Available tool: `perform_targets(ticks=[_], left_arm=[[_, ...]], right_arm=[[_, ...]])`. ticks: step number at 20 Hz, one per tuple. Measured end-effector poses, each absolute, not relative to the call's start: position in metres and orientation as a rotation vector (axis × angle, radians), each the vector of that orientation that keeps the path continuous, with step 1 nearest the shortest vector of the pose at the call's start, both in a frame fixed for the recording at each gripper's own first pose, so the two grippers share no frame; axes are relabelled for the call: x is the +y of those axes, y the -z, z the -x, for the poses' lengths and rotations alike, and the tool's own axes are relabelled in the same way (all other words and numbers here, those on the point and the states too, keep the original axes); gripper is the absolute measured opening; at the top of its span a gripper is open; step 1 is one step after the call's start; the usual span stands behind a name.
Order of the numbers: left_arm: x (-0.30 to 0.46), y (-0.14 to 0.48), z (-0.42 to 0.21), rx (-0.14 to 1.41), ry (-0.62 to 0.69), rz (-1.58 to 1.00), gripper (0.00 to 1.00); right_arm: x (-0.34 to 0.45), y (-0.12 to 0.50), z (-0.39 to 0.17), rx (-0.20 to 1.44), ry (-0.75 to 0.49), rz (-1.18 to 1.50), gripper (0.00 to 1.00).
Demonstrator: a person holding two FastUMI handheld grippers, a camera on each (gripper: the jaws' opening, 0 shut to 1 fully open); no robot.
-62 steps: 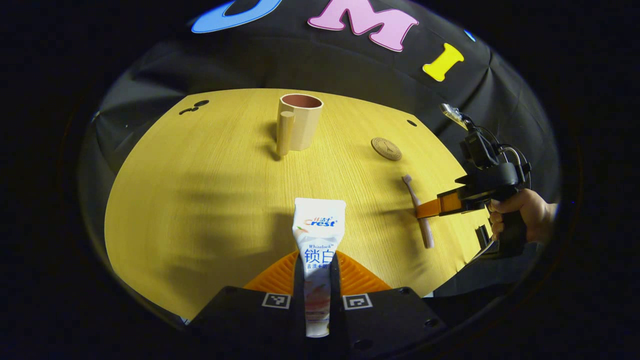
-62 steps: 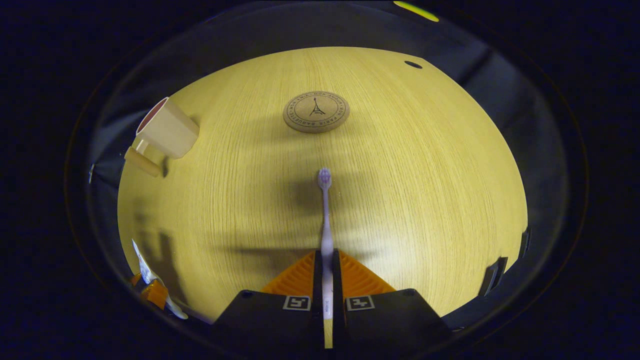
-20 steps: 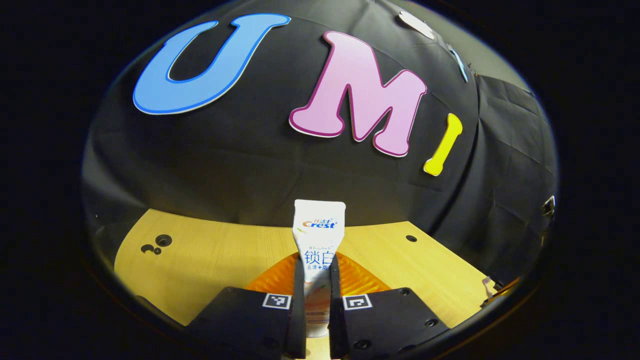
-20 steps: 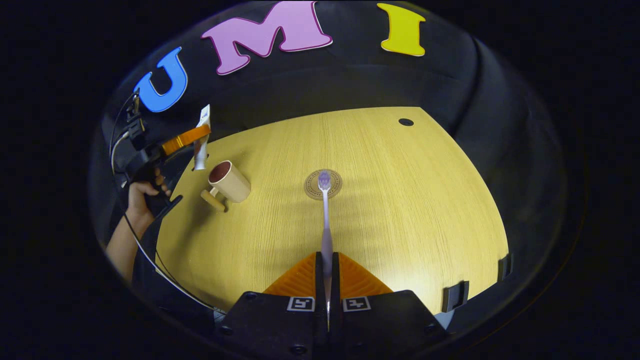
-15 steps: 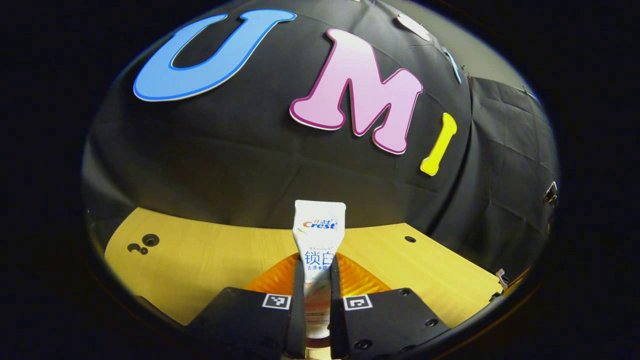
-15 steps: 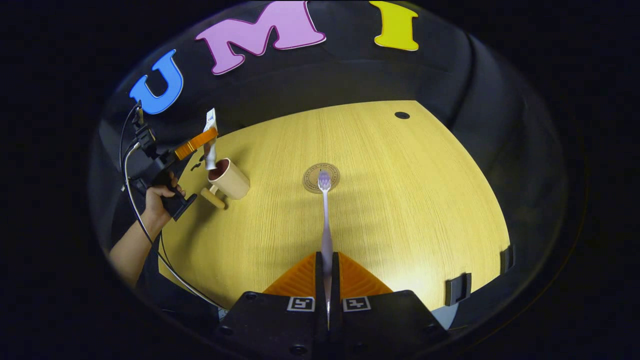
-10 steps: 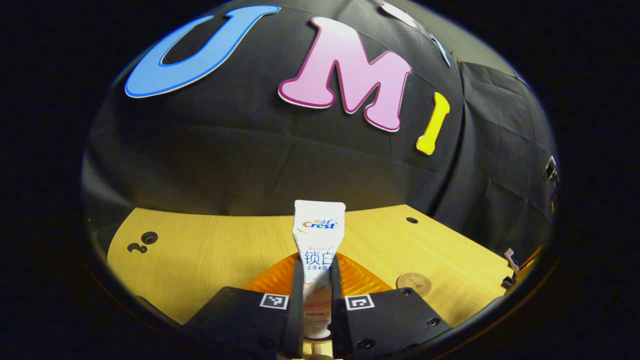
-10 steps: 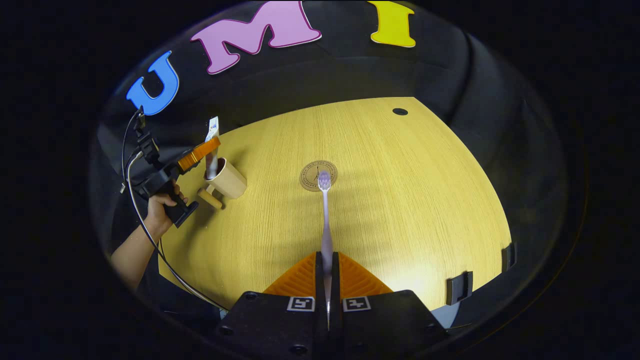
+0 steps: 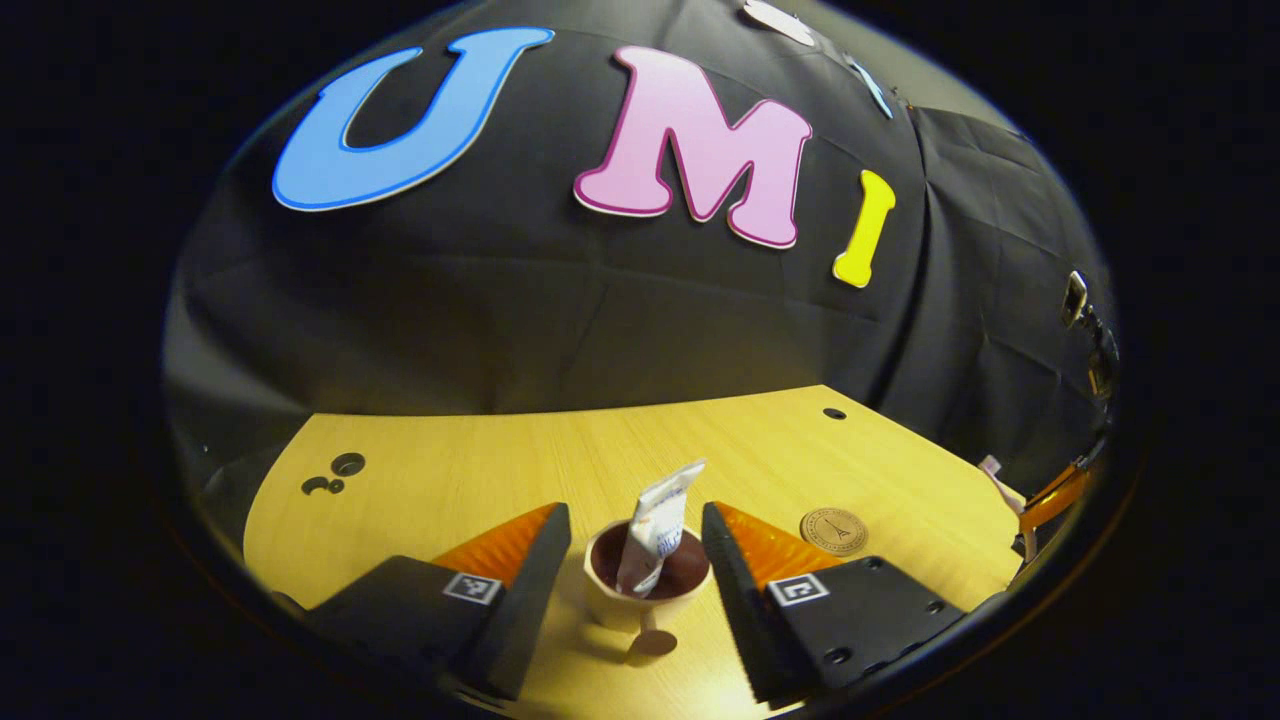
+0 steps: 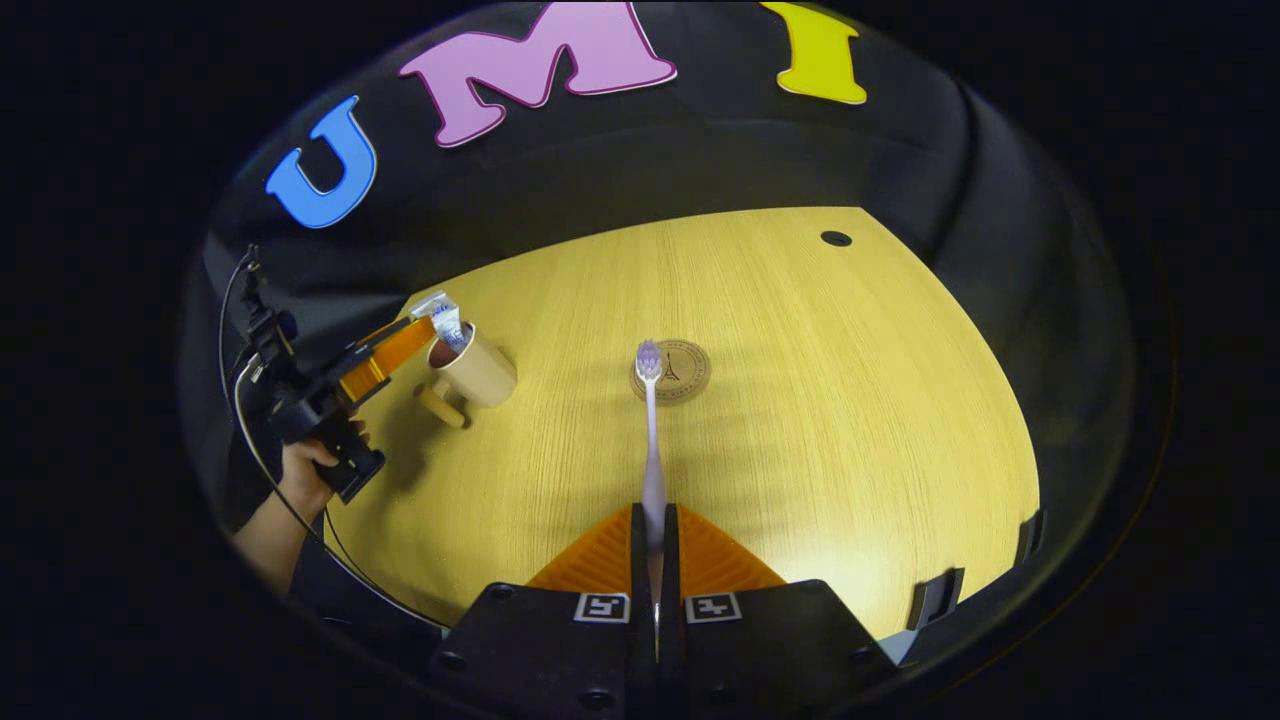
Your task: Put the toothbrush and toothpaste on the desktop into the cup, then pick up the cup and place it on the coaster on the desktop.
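Right gripper (image 10: 655,535): at the bottom of the right gripper view, its orange fingers (image 10: 600,555) pressed together on the toothbrush handle.
Toothbrush (image 10: 651,440): runs straight forward from the fingers, bristle head far end, just beside the coaster as seen here.
Coaster (image 10: 678,372): round, brown, flat on the surface (image 10: 800,400) near its middle.
Cup (image 10: 478,372): tan, standing at the left, handle toward the near side.
Toothpaste (image 10: 447,322): in the cup, leaning, top end sticking out.
Left gripper (image 10: 400,345): far left, held in a hand (image 10: 305,470), orange fingers beside the cup rim, standing apart.
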State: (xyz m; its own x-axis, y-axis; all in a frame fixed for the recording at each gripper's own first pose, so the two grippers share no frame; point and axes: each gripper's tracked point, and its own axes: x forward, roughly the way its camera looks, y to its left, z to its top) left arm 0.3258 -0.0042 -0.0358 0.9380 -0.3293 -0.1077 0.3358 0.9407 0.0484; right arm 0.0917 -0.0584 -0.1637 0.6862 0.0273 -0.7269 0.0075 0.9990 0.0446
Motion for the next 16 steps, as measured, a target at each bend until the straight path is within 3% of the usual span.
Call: perform_targets(ticks=[1,2,10,16], left_arm=[[0.004,0.036,-0.315,0.092,0.311,-0.063,0.95],[0.014,0.034,-0.301,0.084,0.285,-0.056,0.98],[0.045,0.059,-0.182,0.137,0.21,0.061,0.98],[0.053,0.096,-0.126,0.202,0.161,0.169,0.98]], right_arm=[[-0.053,0.161,-0.096,0.801,-0.023,-0.047,0.06],[-0.047,0.156,-0.103,0.783,-0.04,-0.051,0.05],[0.025,0.119,-0.173,0.62,-0.19,-0.069,0.05],[0.093,0.104,-0.216,0.502,-0.31,-0.093,0.05]])
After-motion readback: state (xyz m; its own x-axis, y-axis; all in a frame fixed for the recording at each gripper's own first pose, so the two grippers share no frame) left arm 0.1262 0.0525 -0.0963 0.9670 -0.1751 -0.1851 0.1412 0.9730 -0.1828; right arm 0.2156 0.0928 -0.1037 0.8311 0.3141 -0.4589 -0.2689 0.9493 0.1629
